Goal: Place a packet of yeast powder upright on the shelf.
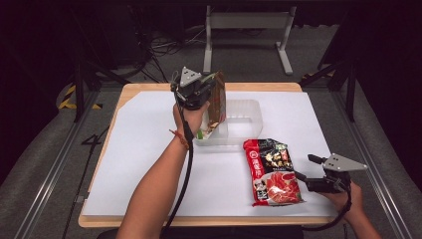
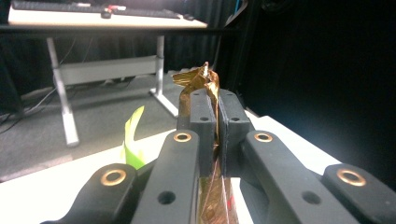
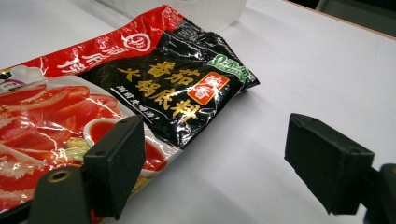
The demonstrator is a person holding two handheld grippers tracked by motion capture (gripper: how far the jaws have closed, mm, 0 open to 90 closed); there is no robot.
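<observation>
— Nearest us, at about five o'clock on the table [image 1: 149, 149], the right gripper [image 1: 309, 172] rests low with its jaws spread wide, gripping nothing. The red packet [image 1: 272, 172] lies flat just at its nine o'clock.

— Anything between them?

— Bare white sheet in the right gripper view; one pad [image 3: 116, 163] sits right at the packet's [image 3: 140, 84] edge, whether touching I can't tell. The other pad stands well clear of it.

— And the far side?

— Towards twelve o'clock the left gripper [image 1: 211, 89] is clenched on the top of a gold pouch [image 1: 217, 99], holding it upright over the near-left end of a clear tray [image 1: 244, 124]. In the left gripper view the pads [image 2: 203, 123] pinch the crumpled foil [image 2: 201, 81] tight.

— What's in the way?

— That hand and arm cover the tray's left end. Something green [image 1: 200, 134] peeks out by the wrist; a green strip [image 2: 133, 140] also shows beside the jaws, but I can't make out what it is.

— Does the pouch's bottom touch the tray?

— Hard to say; its lower end is hidden behind the hand and the tray wall. The packet lies just beside the tray's six o'clock wall.
</observation>
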